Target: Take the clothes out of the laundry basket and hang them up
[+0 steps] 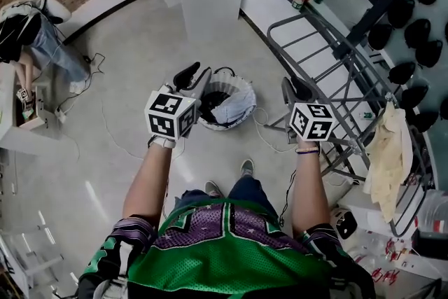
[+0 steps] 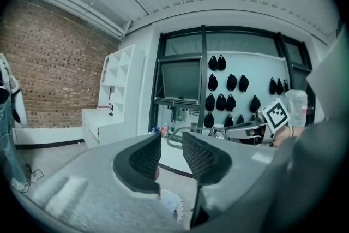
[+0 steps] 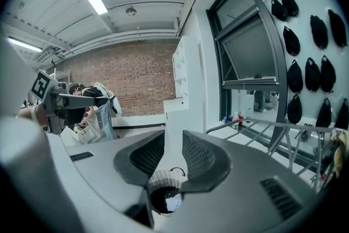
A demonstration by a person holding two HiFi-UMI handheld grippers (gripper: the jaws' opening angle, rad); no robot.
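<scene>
Laundry basket (image 1: 245, 86): round, white, upright on the floor, mouth up, so no long axis. Pale blue garment (image 1: 231, 108) lies inside, bunched against the right-hand wall; it is too crumpled to read a long axis or heading. The rest of the interior is dark and its contents are unclear. In the head view the basket's left rim is hidden behind the left gripper (image 1: 190, 77). Its jaws stand apart, nothing between them. Right gripper (image 1: 297, 89): jaws apart, empty, right of the basket; the basket shows through the gap in its own view. Drying rack (image 3: 258, 121) is beyond it. Cream cloth (image 1: 388, 157) hangs at the rack's right end.
</scene>
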